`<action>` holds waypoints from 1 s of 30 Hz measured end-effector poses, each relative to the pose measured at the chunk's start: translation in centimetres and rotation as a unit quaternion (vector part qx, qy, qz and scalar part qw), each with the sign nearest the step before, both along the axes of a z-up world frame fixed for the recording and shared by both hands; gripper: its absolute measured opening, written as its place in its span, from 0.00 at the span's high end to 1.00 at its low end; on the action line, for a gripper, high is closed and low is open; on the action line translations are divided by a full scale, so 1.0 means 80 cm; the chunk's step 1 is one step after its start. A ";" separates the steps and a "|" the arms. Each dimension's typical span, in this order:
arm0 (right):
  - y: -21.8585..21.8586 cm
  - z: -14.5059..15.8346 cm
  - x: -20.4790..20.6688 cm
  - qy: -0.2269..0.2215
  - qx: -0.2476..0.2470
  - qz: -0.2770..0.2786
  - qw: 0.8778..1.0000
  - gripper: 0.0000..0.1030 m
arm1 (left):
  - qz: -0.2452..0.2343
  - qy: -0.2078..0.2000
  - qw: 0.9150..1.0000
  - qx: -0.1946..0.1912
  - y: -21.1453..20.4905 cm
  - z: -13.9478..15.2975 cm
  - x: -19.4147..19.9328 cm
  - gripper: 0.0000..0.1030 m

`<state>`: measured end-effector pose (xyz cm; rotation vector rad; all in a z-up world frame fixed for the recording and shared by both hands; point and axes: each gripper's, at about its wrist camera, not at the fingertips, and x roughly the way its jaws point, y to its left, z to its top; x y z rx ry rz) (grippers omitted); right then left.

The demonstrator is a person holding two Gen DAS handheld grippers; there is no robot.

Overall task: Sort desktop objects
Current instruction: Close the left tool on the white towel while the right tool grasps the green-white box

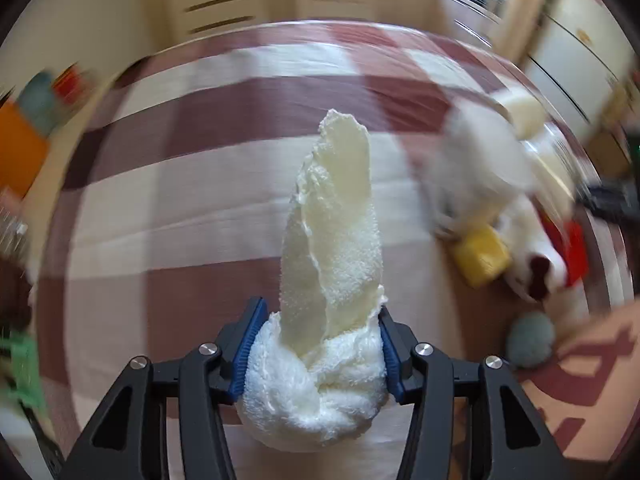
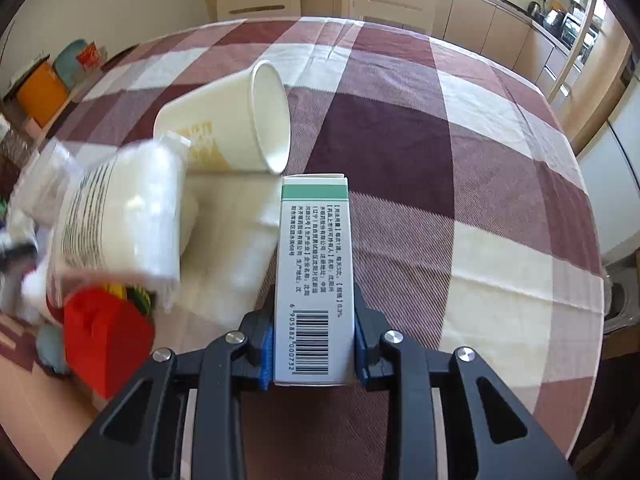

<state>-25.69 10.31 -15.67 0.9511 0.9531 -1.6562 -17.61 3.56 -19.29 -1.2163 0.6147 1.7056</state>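
A: What does the left gripper (image 1: 316,344) have?
B: It squeezes a fluffy white towel (image 1: 332,264) above the checked table (image 1: 200,216).
A: And the right gripper (image 2: 314,344)?
B: It pinches a small box (image 2: 316,272) over the table's middle, near a tipped paper cup (image 2: 236,120).

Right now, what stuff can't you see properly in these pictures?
- Left wrist view: the pile on the right is smeared by blur.
- Left wrist view: the towel in the left gripper hides the cloth beneath it.
- Right wrist view: the box print in the right gripper is too small.
- Right wrist view: the plastic bag is blurred.
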 end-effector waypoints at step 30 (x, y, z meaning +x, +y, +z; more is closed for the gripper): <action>0.081 0.036 -0.009 -0.001 -0.014 -0.083 0.996 0.70 | 0.107 0.072 0.991 -0.029 -0.081 0.015 -0.050 0.44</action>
